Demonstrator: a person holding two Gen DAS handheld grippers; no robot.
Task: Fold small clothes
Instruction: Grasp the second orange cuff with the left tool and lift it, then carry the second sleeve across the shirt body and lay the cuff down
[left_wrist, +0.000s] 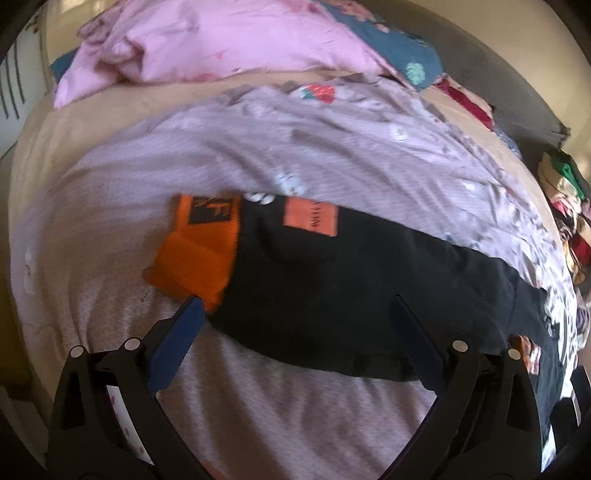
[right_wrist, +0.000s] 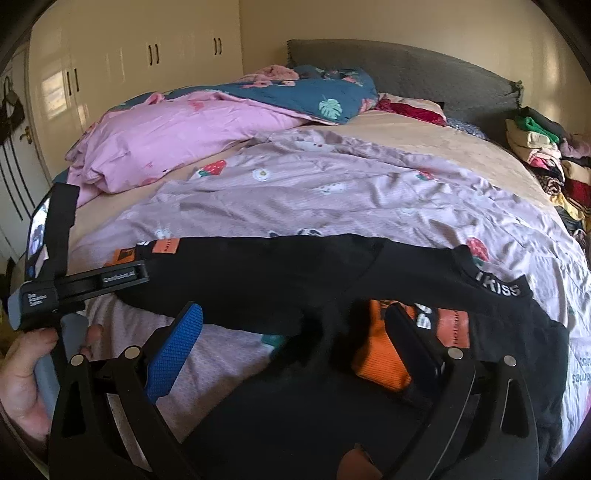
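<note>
A small black garment (left_wrist: 332, 280) with orange cuffs and orange patches lies spread on a lilac printed sheet (left_wrist: 110, 229). My left gripper (left_wrist: 295, 306) is open, its fingers wide apart over the garment's near edge, the blue pad (left_wrist: 177, 339) beside the orange cuff (left_wrist: 192, 254). In the right wrist view the same garment (right_wrist: 280, 273) stretches across the bed, its collar (right_wrist: 498, 290) reading "IKISS". My right gripper (right_wrist: 295, 317) is open above a bunched black fold, an orange cuff (right_wrist: 376, 354) by its right finger. The left gripper's body (right_wrist: 74, 284) shows at left, held by a hand.
A pink and teal duvet (right_wrist: 207, 125) is heaped at the bed's far side. A stack of folded clothes (right_wrist: 546, 158) sits at the right edge. A grey headboard (right_wrist: 406, 70) and cream wardrobe doors (right_wrist: 147, 62) stand behind.
</note>
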